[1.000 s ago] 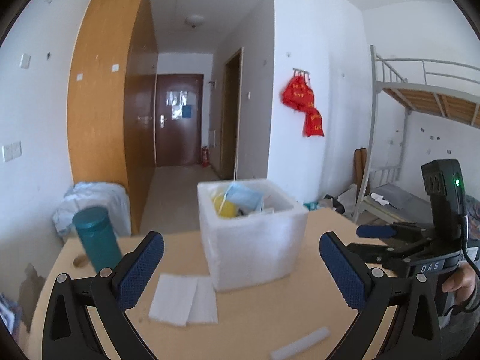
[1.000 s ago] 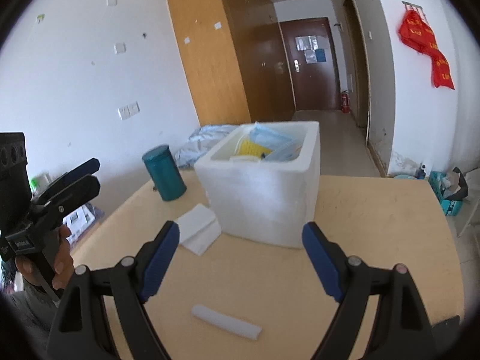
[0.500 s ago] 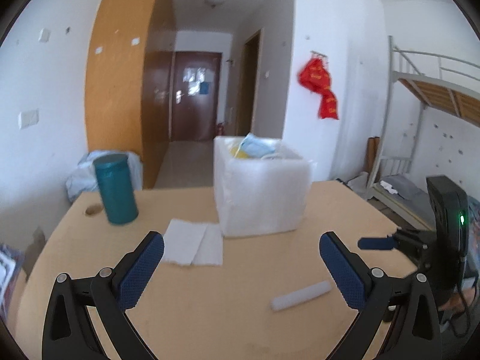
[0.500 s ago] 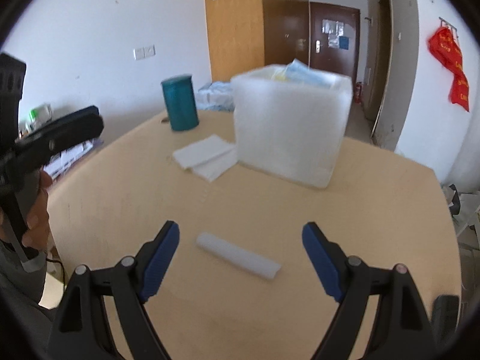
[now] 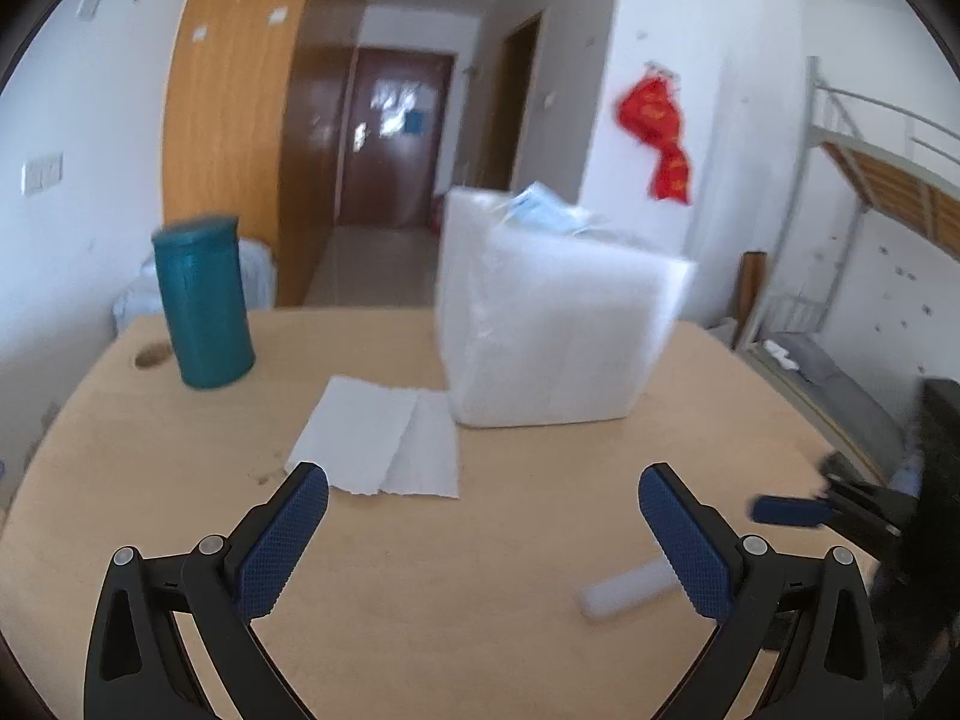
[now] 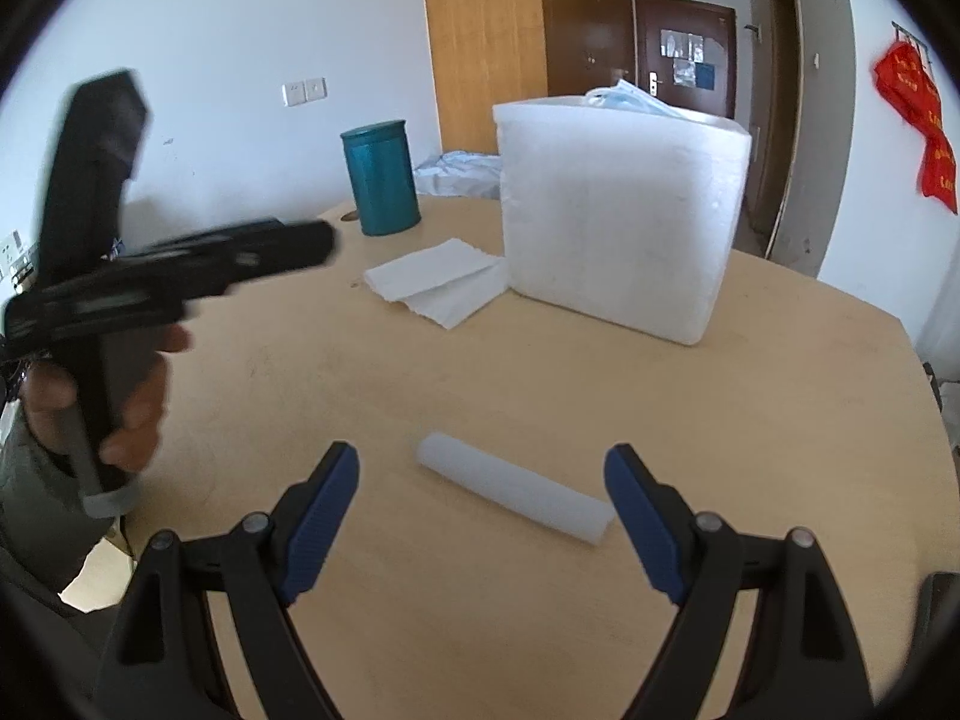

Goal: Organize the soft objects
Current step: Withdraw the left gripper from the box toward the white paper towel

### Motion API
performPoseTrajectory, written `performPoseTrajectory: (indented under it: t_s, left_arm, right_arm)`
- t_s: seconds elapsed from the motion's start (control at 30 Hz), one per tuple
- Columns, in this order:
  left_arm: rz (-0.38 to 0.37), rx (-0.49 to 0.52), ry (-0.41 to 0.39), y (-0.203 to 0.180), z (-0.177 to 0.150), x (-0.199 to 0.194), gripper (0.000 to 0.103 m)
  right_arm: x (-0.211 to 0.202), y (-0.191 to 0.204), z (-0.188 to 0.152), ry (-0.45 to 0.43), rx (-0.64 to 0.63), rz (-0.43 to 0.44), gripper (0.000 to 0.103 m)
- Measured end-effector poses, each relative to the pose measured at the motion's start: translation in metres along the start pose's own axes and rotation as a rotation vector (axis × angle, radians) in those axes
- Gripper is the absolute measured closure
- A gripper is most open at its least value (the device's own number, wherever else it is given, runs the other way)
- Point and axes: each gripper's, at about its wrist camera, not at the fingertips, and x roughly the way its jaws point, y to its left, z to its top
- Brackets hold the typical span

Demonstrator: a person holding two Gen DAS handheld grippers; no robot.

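My right claw (image 6: 482, 498) hangs wide open and empty, the foam roll (image 6: 510, 487) lying on the table (image 6: 780, 420) just ahead between its fingers. I judge this the approach; next, lower, straddle and squeeze gently. My left claw (image 5: 483, 516) is open, empty.

Bare table (image 6: 750, 420) nearside; foam box (image 6: 618, 210) blocks the far side.

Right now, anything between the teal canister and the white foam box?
Only the white paper towel, lying flat on the table between the teal canister and the foam box, its edge right at the box's base. The right wrist view shows it best.
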Motion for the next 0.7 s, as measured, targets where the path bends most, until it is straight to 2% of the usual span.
performPoseTrajectory:
  t_s: [0.07,0.1,0.23,0.4,0.6,0.7]
  left_arm:
    - [0.018,-0.014,0.031,0.007,0.004,0.02,0.0]
    - [0.062,-0.014,0.031,0.011,0.006,0.03,0.0]
    - [0.135,0.048,0.045,0.017,0.004,0.06,0.004]
    - [0.086,-0.006,0.089,0.027,0.007,0.078,0.005]
    - [0.096,-0.05,0.155,0.035,0.008,0.097,0.005]
    - [0.103,-0.038,0.173,0.034,0.007,0.103,0.007]
  right_arm:
    - [0.004,-0.002,0.002,0.001,0.008,0.004,0.016]
    - [0.006,-0.003,0.002,0.006,0.013,0.001,0.016]
    - [0.014,-0.005,0.004,0.016,0.018,0.002,0.016]
    - [0.024,-0.007,0.006,0.039,0.011,-0.004,0.016]
    - [0.028,-0.007,0.007,0.047,0.019,0.011,0.016]
    - [0.027,-0.009,0.006,0.053,0.02,0.007,0.016]
